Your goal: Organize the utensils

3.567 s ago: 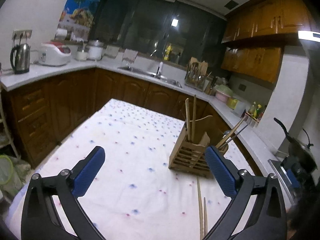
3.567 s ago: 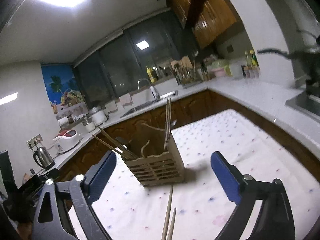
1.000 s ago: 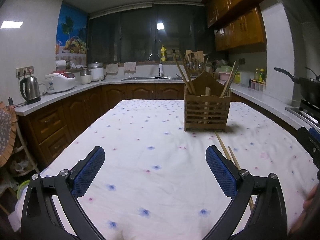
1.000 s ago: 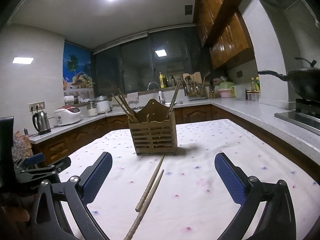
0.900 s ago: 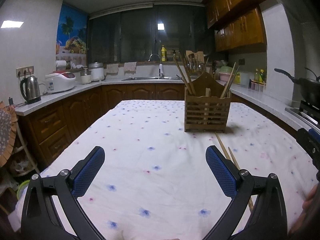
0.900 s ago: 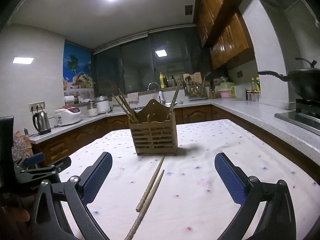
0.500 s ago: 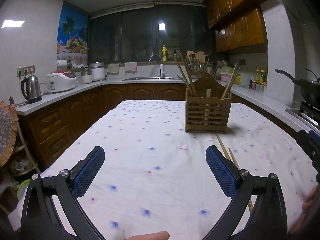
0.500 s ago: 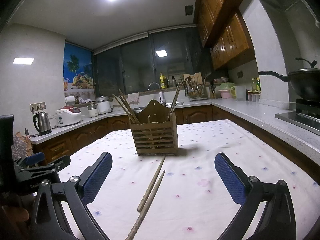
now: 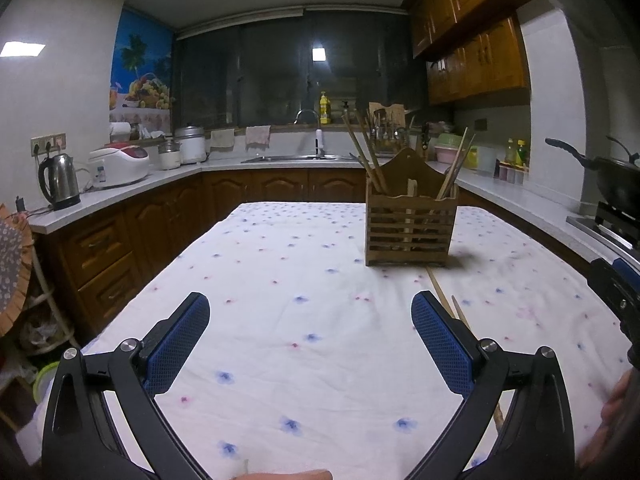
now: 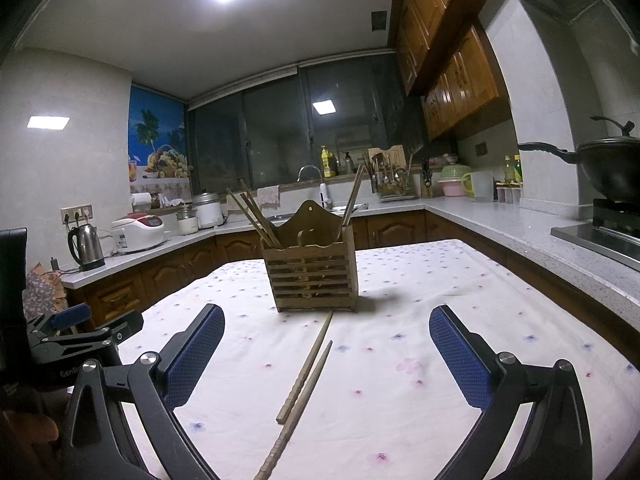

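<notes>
Slatted wooden utensil holder point(image 10: 314, 276) at twelve o'clock, two wooden chopsticks point(image 10: 304, 376) on floral tablecloth point(image 10: 400, 360), left gripper point(image 9: 310, 344) and right gripper point(image 10: 326, 354) both spread, empty

A home kitchen: sink point(image 9: 296, 157), kettle point(image 9: 60, 181), wok point(image 10: 608, 168), wooden cabinets point(image 9: 476, 60).

I hold my left gripper point(image 9: 310, 338) low and level, its two blue-padded fingers point(image 9: 176, 346) spread wide apart with nothing between them. My right gripper point(image 10: 326, 354) is level too, fingers point(image 10: 460, 354) equally wide and empty. From the right wrist view, my left gripper sits just beside it at the left.
</notes>
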Demonstrator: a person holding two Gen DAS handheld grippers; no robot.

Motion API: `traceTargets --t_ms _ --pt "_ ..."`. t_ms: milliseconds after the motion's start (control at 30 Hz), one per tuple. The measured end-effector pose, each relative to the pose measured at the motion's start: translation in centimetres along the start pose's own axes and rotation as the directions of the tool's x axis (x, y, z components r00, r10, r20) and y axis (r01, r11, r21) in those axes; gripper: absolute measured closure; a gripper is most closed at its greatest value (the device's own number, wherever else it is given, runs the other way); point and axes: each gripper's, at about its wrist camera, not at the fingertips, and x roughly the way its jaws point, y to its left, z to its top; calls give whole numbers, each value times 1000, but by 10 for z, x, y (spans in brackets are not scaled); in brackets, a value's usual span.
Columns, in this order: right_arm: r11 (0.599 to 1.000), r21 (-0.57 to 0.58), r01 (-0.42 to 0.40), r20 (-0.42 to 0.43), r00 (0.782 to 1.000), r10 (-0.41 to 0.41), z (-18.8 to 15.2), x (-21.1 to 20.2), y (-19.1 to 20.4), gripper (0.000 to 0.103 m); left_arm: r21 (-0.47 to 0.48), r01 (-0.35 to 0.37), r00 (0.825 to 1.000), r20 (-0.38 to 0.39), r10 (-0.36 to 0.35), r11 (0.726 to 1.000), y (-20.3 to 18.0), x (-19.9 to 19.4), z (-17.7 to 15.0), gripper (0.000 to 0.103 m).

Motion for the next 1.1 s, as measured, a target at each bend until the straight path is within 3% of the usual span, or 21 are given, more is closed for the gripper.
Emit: traceTargets --t_ms 1100 --pt "1000 -2 -21 8 1000 21 7 3 13 0 11 2 1000 6 -2 1000 -3 -3 3 0"
